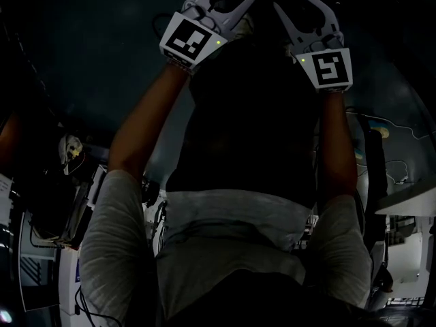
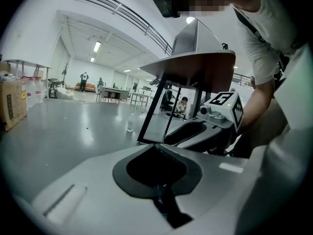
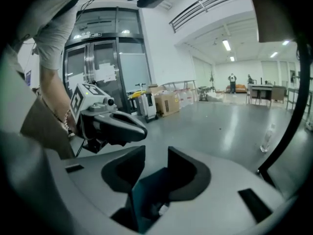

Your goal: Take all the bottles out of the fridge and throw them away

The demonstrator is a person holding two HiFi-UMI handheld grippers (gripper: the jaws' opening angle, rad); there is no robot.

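Left gripper (image 2: 156, 151): the fingers (image 2: 142, 168) are pressed together, with nothing caught between them. Right gripper (image 3: 156, 163): the fingers (image 3: 186, 173) are held apart, and some dark teal flat bit (image 3: 146, 202) is seen low in the gap. What it is can't be made out tbh. Both grippers are held up side by side in front of the person. Further out, a clear bottle (image 2: 130, 124) is seen standing on the shiny grey floor (image 2: 73, 126), just left of a black frame (image 2: 149, 116).

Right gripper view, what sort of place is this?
Probably a big open industrial hall or lab: a wide polished floor, cardboard boxes, glass doors, and tables far off.
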